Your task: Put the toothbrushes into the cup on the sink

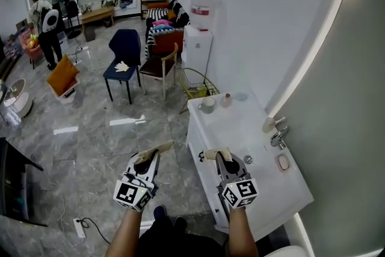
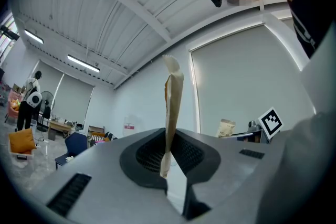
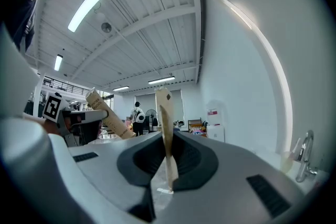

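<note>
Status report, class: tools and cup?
Left tool shut on left toothbrush; right tool shut on right toothbrush. Cup at counter's far end, bottle beside it.

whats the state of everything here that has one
left claw: shut on left toothbrush, paper-wrapped
right claw: shut on right toothbrush, paper-wrapped
cup: upright on the sink, nothing sticking out
tap: no water stream visible
</note>
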Tool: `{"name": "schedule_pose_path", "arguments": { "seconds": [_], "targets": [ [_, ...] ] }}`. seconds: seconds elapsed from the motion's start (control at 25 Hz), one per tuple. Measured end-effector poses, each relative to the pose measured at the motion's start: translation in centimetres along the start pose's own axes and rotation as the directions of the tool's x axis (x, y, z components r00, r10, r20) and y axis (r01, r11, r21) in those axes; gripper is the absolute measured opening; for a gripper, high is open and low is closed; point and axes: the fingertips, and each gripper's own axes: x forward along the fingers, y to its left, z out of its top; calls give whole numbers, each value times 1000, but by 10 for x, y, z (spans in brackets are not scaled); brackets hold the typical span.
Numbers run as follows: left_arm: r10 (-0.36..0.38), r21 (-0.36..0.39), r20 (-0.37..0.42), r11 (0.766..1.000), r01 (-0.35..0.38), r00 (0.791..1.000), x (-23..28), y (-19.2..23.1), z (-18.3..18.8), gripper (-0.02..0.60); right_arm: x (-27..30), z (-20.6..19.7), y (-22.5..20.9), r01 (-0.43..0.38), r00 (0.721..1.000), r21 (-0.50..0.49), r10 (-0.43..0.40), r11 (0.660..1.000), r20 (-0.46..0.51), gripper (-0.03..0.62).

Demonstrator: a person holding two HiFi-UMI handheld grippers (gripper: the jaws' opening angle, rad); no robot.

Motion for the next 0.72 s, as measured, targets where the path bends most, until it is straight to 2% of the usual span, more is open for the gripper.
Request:
{"name": "schedule_pose_path", "arguments": {
  "seconds": [0.36,0.72],
  "targets": [
    [-20,-25,6,999,21,1000,21,9,-5,46,21,0,-11,26,999,-43,-27,999,-23,49],
    [-35,-5,17,999,35,999,39,21,-4,46,41,5,-16,31,999,-57,-32,998,-12,49]
  ]
}}
